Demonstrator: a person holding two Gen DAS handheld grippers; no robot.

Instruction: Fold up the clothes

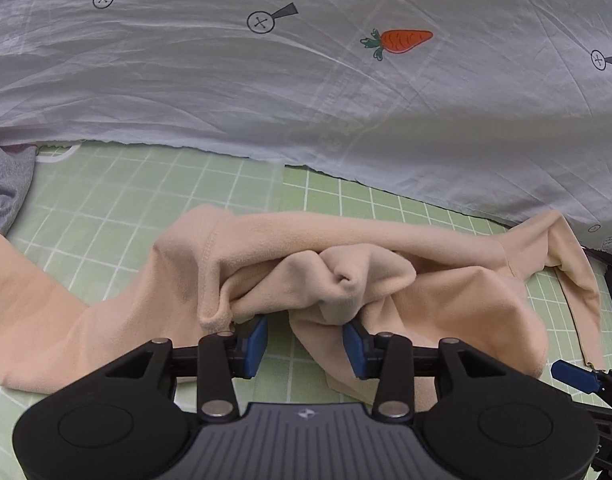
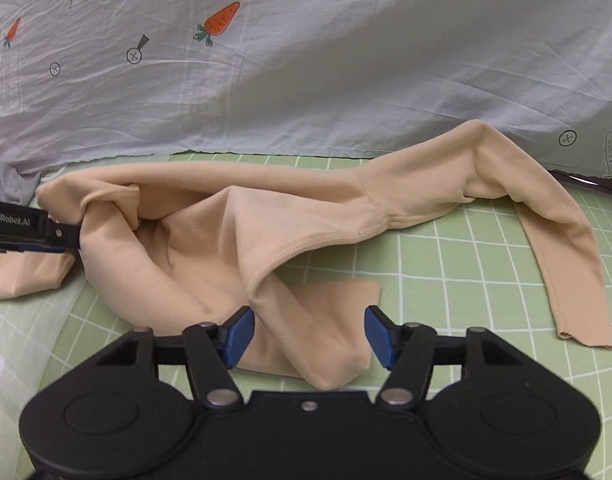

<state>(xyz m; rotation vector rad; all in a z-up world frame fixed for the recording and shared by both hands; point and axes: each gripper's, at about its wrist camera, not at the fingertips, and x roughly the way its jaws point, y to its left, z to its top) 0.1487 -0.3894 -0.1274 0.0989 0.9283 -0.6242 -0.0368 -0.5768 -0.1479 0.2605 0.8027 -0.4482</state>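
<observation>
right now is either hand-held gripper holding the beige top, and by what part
Neither: the left hand-held gripper and the right hand-held gripper are open around folds of the beige top.

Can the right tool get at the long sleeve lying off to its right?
Probably yes. The right tool is open, straddling a fold of the beige top; the sleeve lies flat on the green grid mat, nothing between.
</observation>
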